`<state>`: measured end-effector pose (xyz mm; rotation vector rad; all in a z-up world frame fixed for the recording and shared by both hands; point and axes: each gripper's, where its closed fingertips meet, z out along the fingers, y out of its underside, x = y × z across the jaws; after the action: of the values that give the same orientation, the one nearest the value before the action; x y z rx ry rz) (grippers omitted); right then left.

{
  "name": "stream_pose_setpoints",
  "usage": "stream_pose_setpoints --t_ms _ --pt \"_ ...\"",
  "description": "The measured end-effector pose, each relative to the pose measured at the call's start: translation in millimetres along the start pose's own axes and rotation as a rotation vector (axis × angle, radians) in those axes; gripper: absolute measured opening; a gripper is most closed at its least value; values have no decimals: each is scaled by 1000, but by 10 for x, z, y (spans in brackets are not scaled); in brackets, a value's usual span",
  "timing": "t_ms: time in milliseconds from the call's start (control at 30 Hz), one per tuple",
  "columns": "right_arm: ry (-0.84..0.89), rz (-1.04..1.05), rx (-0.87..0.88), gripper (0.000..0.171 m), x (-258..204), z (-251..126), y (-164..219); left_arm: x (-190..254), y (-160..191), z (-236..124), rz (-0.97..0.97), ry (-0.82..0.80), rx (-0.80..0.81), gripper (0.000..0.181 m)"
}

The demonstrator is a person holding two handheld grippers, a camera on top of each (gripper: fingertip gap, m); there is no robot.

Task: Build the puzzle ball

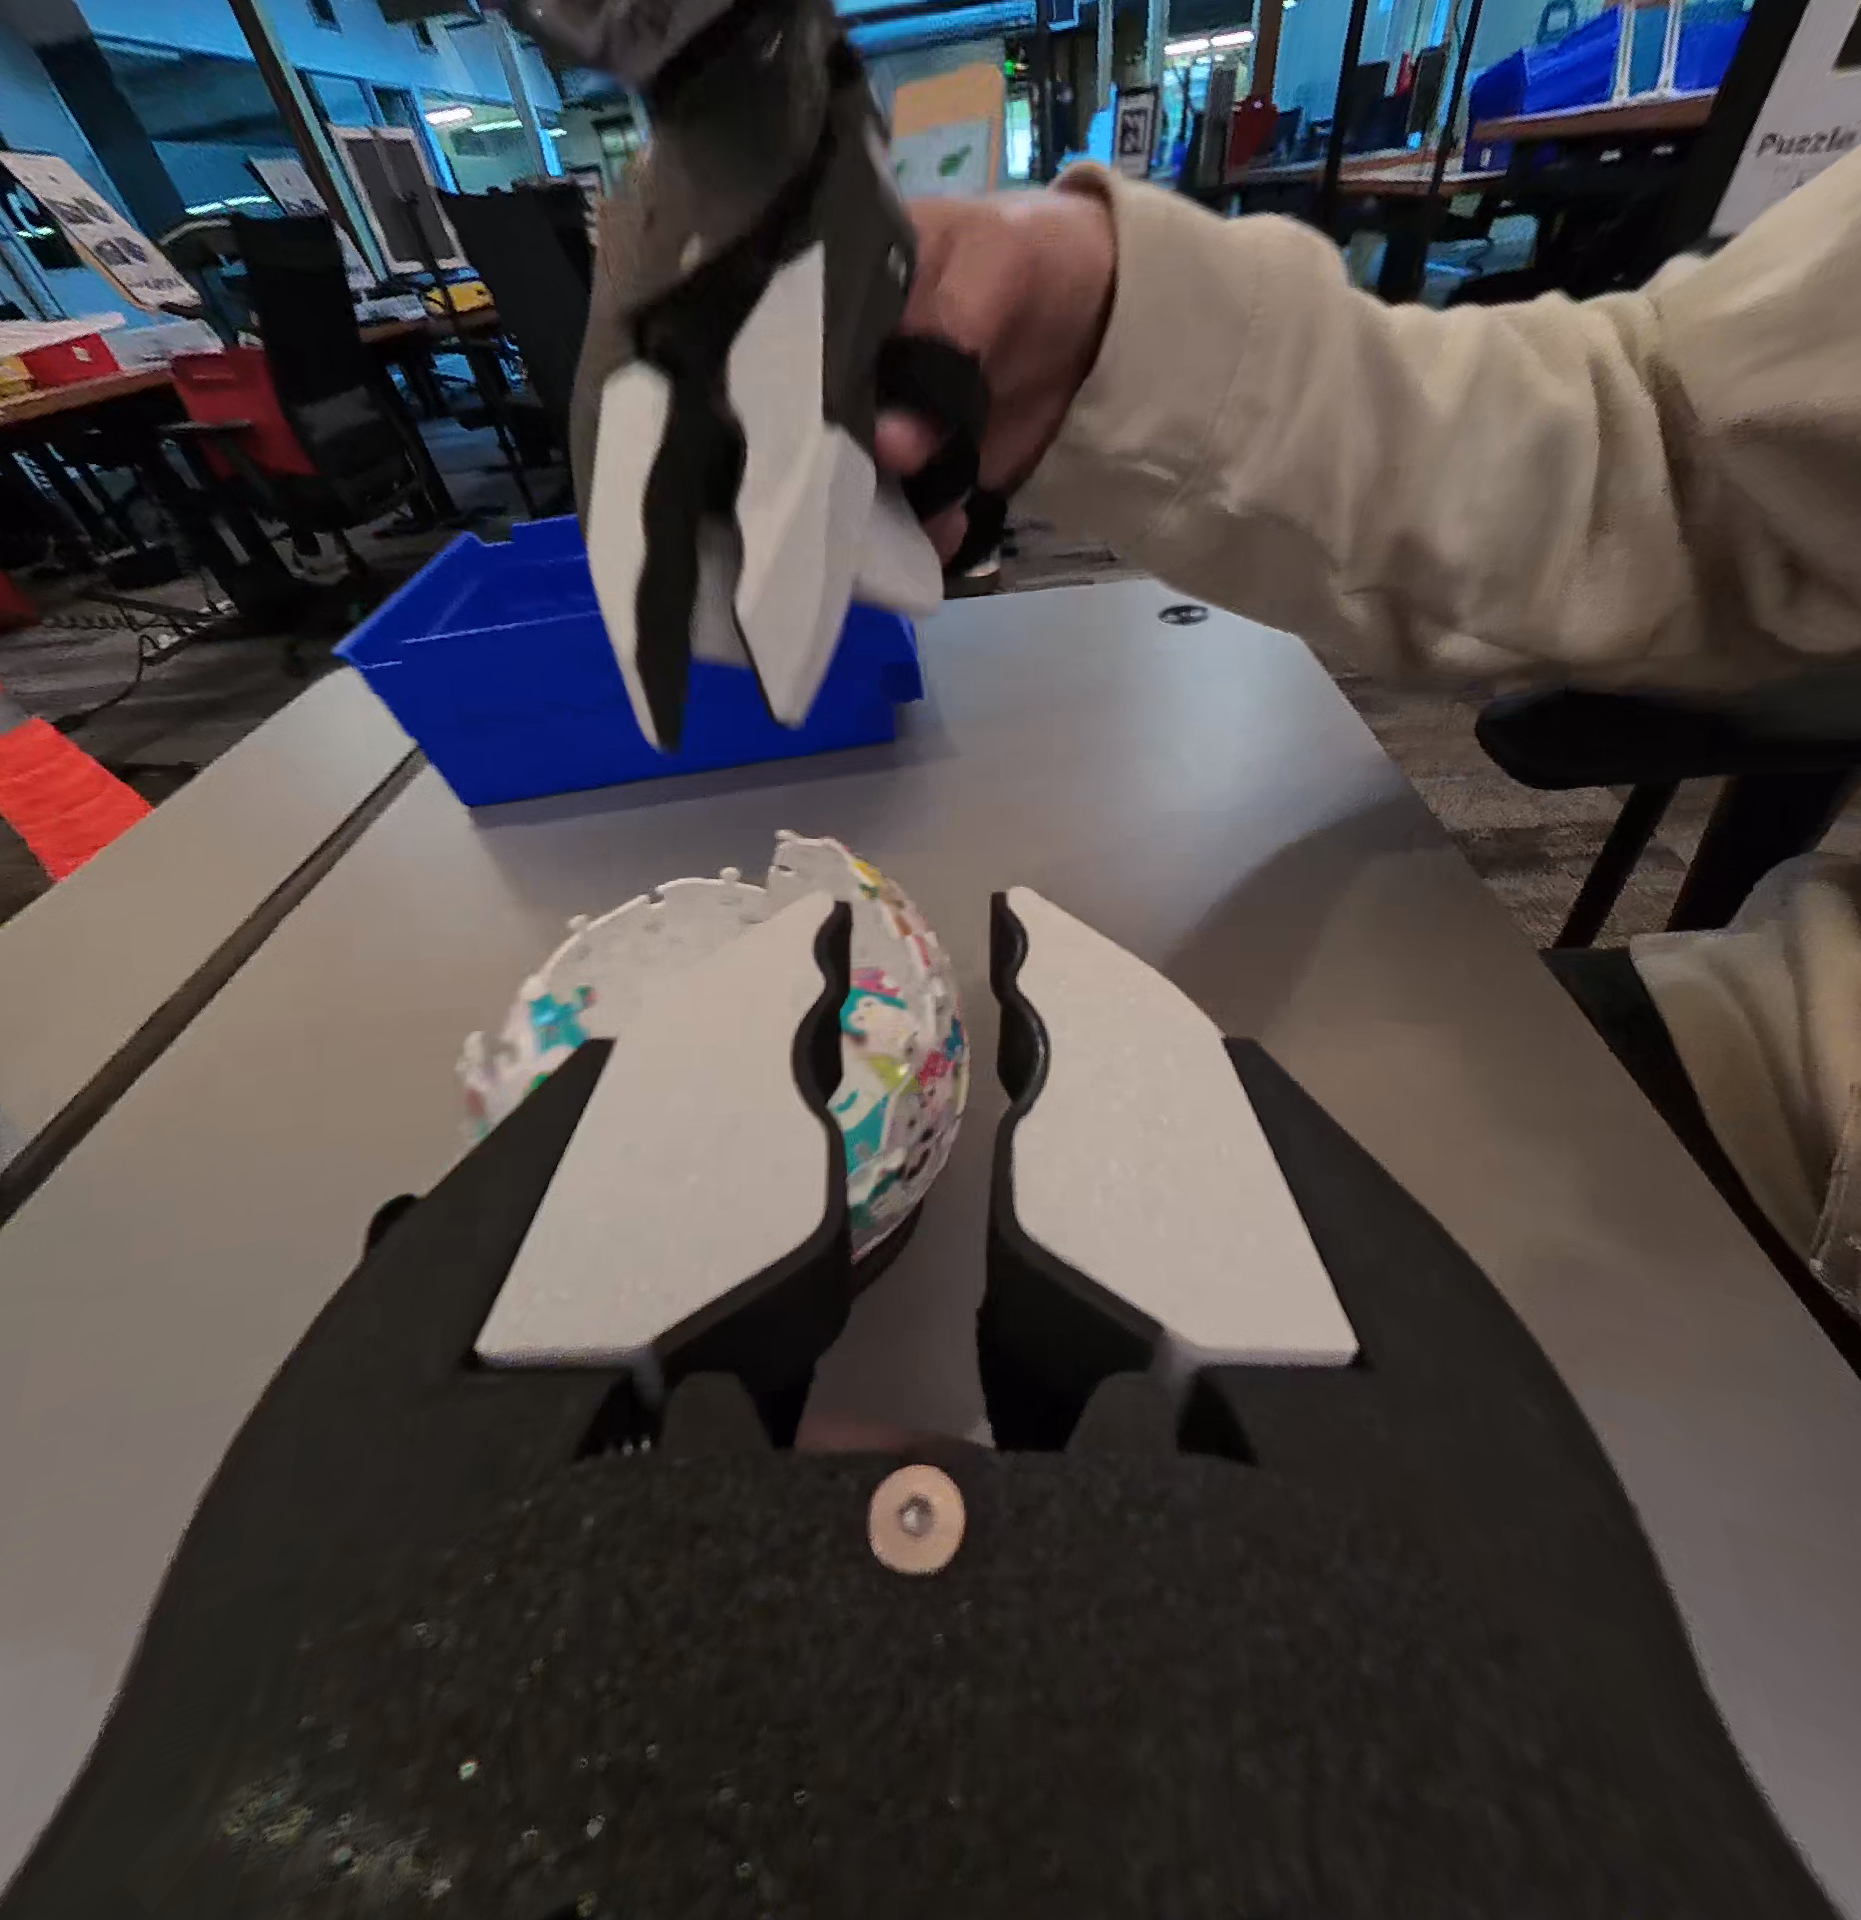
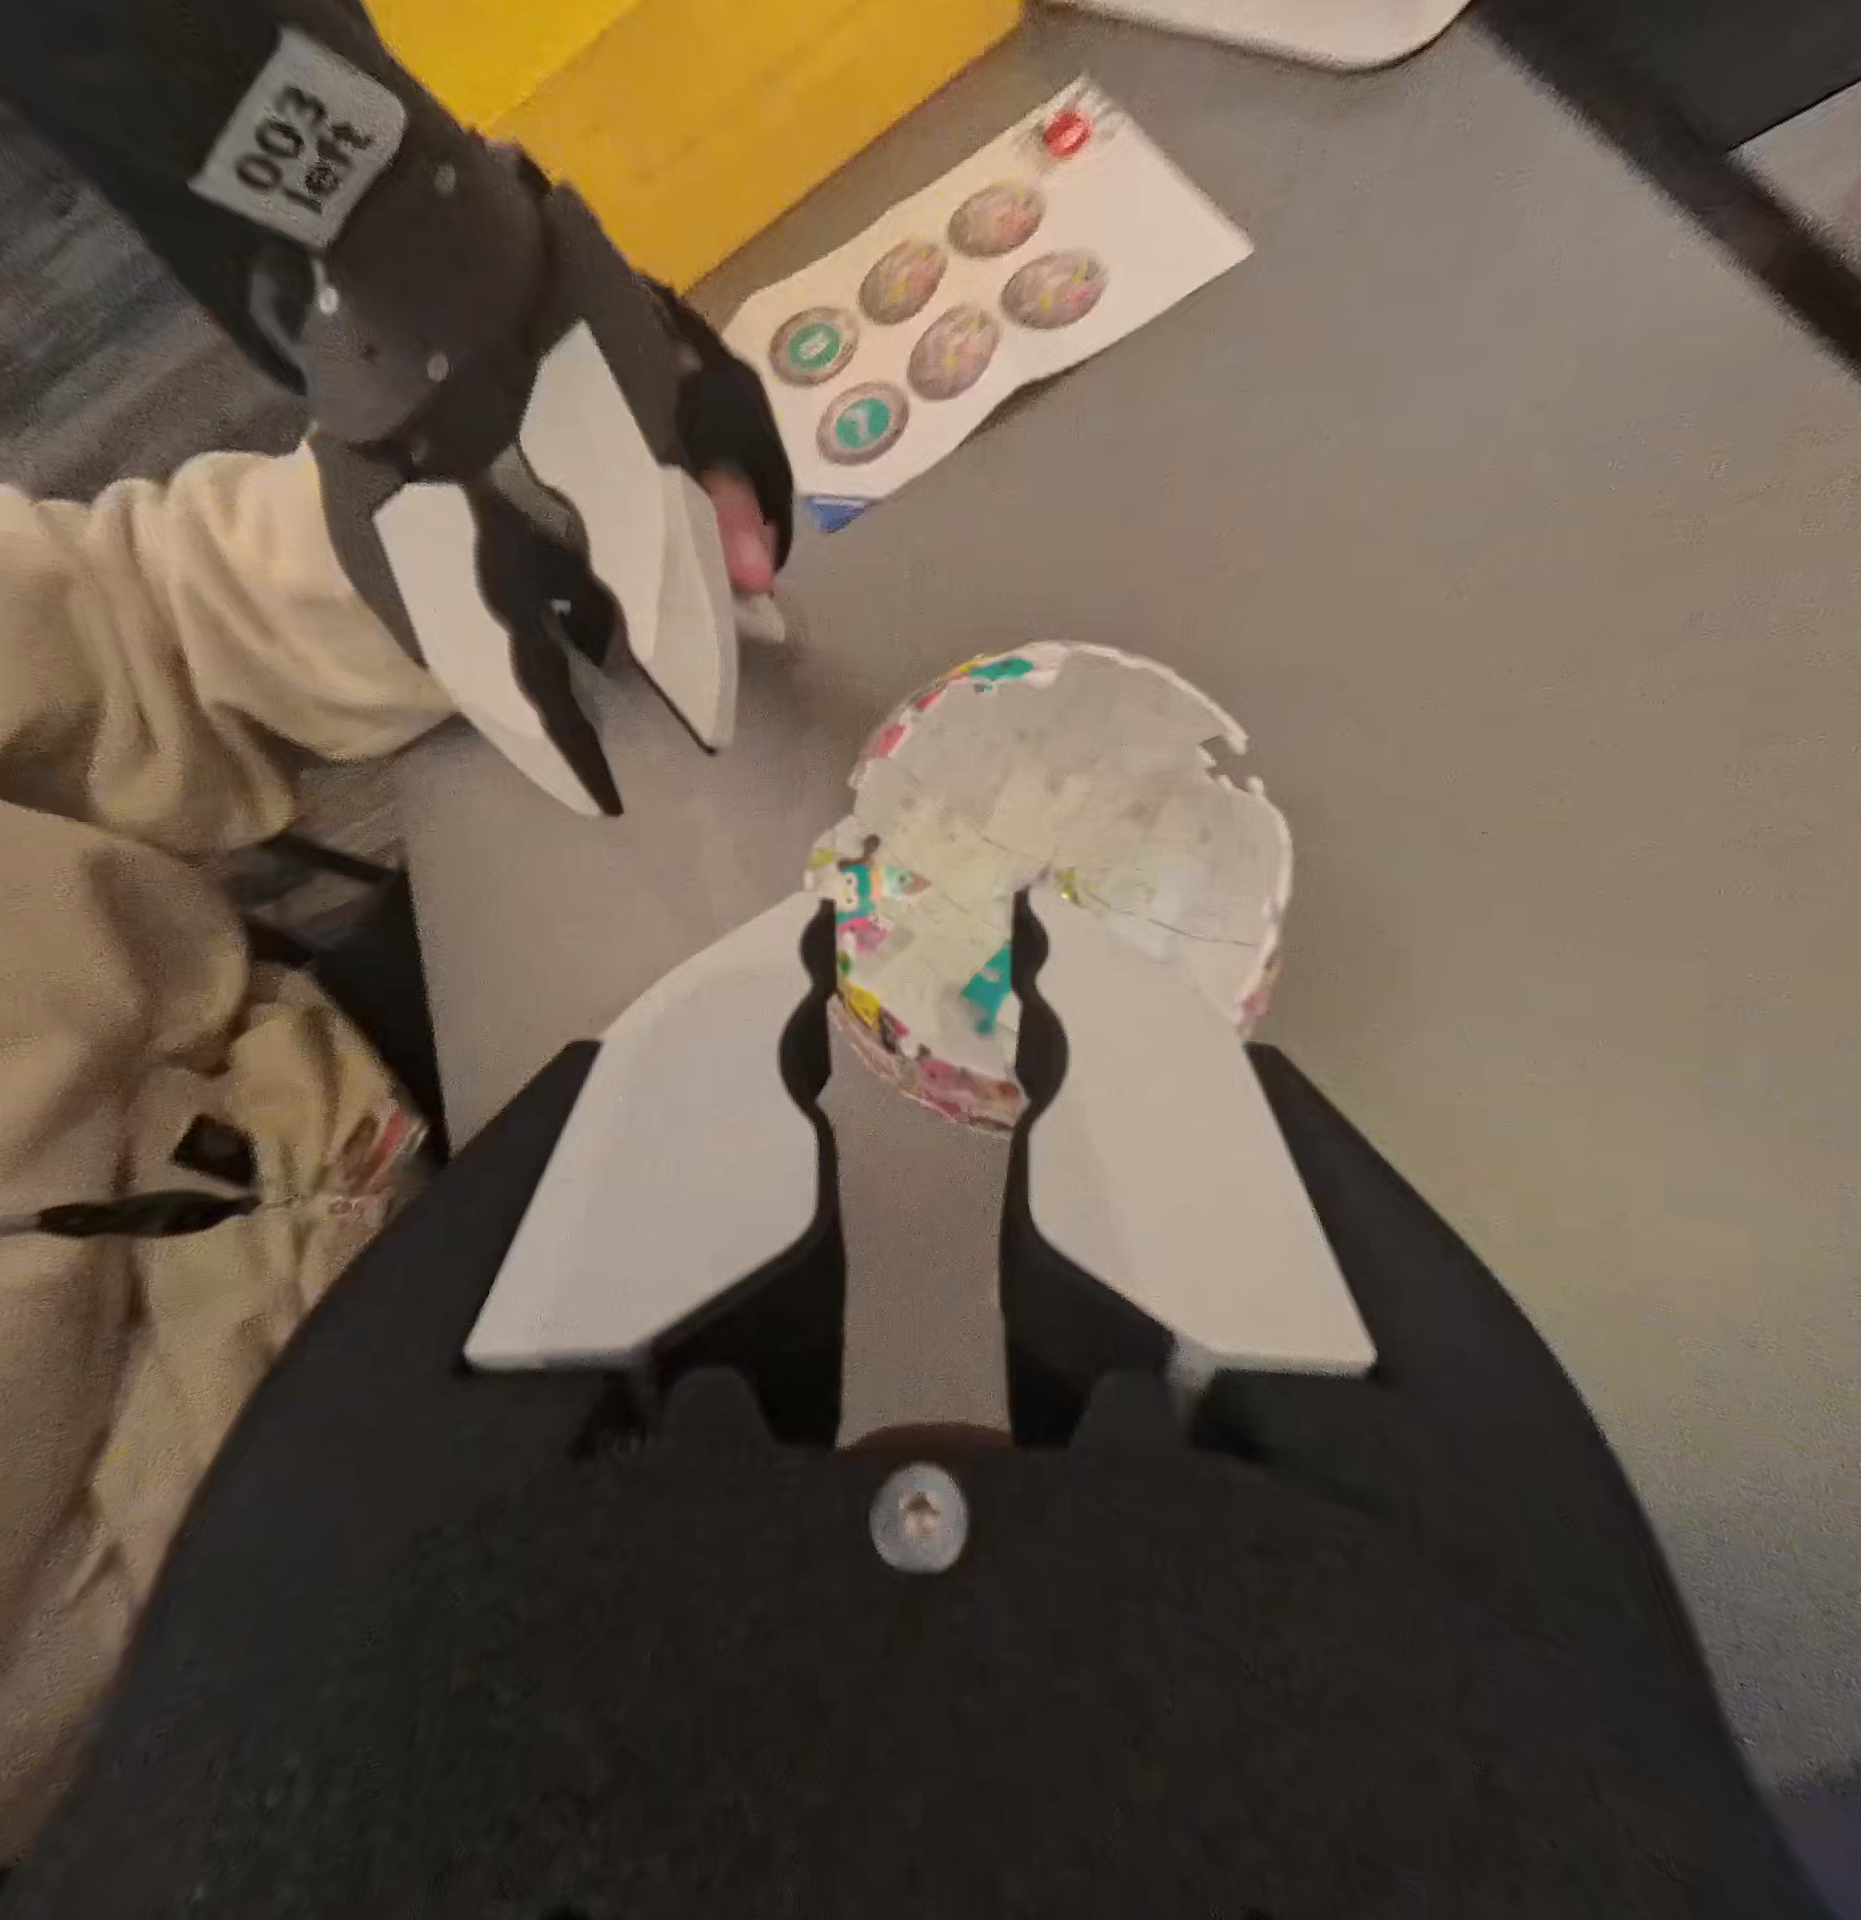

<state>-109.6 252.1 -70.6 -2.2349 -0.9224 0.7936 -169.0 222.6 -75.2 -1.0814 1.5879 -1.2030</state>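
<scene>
Flanking one half-built puzzle ball (image 1: pixel 895 1060): two grippers, fingers parted.

Grey table (image 1: pixel 1165 790), cluttered blue-lit workshop

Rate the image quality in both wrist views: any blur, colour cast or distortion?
Left wrist view: cool bluish light, puzzle ball fairly sharp, right claw and sleeve motion-blurred, wide-angle bending at the table edges. Right wrist view: warm yellowish cast, soft overall, left claw and sheet blurred, ball's white inside slightly washed out.
</scene>
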Motion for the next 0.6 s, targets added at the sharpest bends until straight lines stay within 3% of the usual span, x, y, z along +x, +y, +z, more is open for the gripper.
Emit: stream_pose_setpoints --t_ms 100,233,300,333,433,533,600 --pt "-194 64 -258 31 -60 329 157 -219 86 -160 40 -118 -43 33" --pt "-241 29 -456 38 -94 522 295 -383 341 -122 -8 -178 -129 69" --pt "-255 39 -524 27 -112 571 331 -389 460 -49 -35 -174 -175 75" --pt "-263 45 -549 14 -127 576 347 -403 519 -12 -36 -185 -198 75" --pt "-246 14 -504 2 -169 588 270 -506 576 33 -45 -254 -201 60" --pt "-215 -185 -395 1 -352 550 173 -604 573 17 -55 -311 -192 41" --pt "-77 -316 -376 1 -336 517 157 -641 564 8 -17 -357 -197 30"
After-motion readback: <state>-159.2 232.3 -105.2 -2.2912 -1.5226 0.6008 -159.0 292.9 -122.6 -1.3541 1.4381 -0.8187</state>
